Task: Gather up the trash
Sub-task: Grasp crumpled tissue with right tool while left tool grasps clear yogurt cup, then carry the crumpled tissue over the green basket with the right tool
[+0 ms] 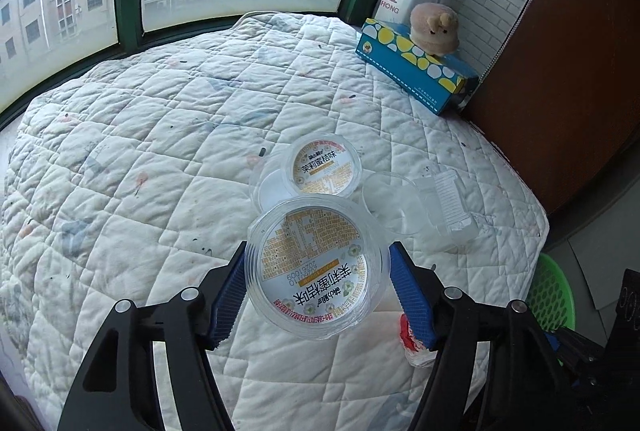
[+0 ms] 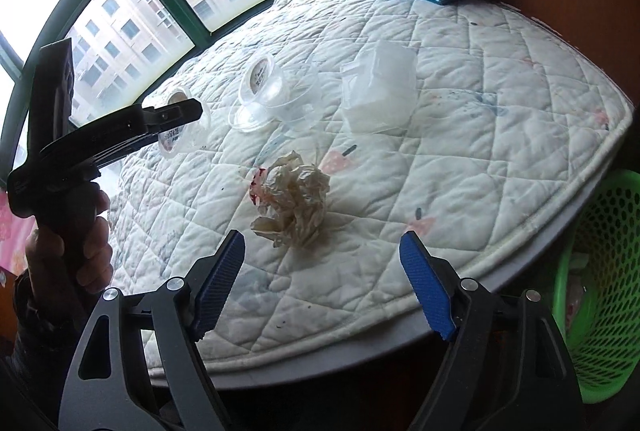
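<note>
Above the quilted table (image 1: 168,135), left tongs (image 1: 318,273) clamp a clear labelled cup (image 1: 316,267) lifted for binning, while right tongs (image 2: 322,285) gape wide just short of the crumpled tissue (image 2: 294,201), green basket (image 2: 600,295) waiting beside the table's edge.

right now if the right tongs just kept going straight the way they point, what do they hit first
Most likely the crumpled paper wad: it lies on the quilted table cover just ahead of the open right tongs, roughly centred between the blue pads. Depth is hard to judge, so they might meet the cover just short of it.
</note>
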Available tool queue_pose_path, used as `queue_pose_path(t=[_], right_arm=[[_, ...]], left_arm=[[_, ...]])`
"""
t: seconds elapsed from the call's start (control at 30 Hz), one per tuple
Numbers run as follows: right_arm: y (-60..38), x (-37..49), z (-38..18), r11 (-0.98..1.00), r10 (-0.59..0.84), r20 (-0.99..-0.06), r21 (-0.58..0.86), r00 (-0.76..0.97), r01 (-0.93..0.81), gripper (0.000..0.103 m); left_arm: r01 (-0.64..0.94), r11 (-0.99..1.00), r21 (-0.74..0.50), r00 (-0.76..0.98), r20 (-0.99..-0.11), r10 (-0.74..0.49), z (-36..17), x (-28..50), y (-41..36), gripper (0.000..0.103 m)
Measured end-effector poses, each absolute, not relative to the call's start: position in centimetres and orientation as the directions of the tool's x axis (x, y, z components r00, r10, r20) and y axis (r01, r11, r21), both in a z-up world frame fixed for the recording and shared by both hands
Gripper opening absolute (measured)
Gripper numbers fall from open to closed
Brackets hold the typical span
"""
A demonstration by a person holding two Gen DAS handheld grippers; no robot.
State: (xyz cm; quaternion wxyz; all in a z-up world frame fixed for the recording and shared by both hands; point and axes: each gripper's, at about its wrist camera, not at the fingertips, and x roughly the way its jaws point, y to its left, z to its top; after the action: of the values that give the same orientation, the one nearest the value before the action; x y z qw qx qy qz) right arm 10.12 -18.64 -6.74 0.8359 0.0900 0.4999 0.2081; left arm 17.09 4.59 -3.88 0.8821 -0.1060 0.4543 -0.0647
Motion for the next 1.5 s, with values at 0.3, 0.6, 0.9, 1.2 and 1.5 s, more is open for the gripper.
queue_pose_path(t=[0.3, 0.6, 0.9, 1.2, 1.5], right_arm=[[-14.7, 12.5, -7.9, 0.906, 0.41, -0.821, 0.316, 0.396, -0.283, 0.078], [-12.0, 13.9, -9.1, 0.929, 0.337, -0.853, 0.233, 0.398, -0.288, 0.072], [-12.8, 15.1, -10.7, 0.944, 0.311, -0.875, 0.239, 0.371, -0.228, 0.057], [-13.3, 14.6, -10.2, 0.938, 0.333, -0.861, 0.259, 0.385, -0.231, 0.052], [-15.5, 13.3, -8.6, 0.935, 0.35, -0.838, 0.283, 0.42, -0.214, 0.052]], left_arm=[[-0.035, 0.961, -0.275, 0.599, -0.776, -0.2, -3.4, 16.2, 8.1, 0.066], [-0.051, 0.954, -0.295, 0.596, -0.776, -0.208, -3.9, 15.9, 9.4, 0.066], [-0.062, 0.949, -0.308, 0.591, -0.778, -0.214, -4.2, 16.0, 10.0, 0.066], [-0.063, 0.948, -0.313, 0.588, -0.779, -0.219, -4.4, 15.9, 9.8, 0.066], [-0.047, 0.948, -0.314, 0.591, -0.774, -0.227, -3.8, 15.6, 8.8, 0.066]])
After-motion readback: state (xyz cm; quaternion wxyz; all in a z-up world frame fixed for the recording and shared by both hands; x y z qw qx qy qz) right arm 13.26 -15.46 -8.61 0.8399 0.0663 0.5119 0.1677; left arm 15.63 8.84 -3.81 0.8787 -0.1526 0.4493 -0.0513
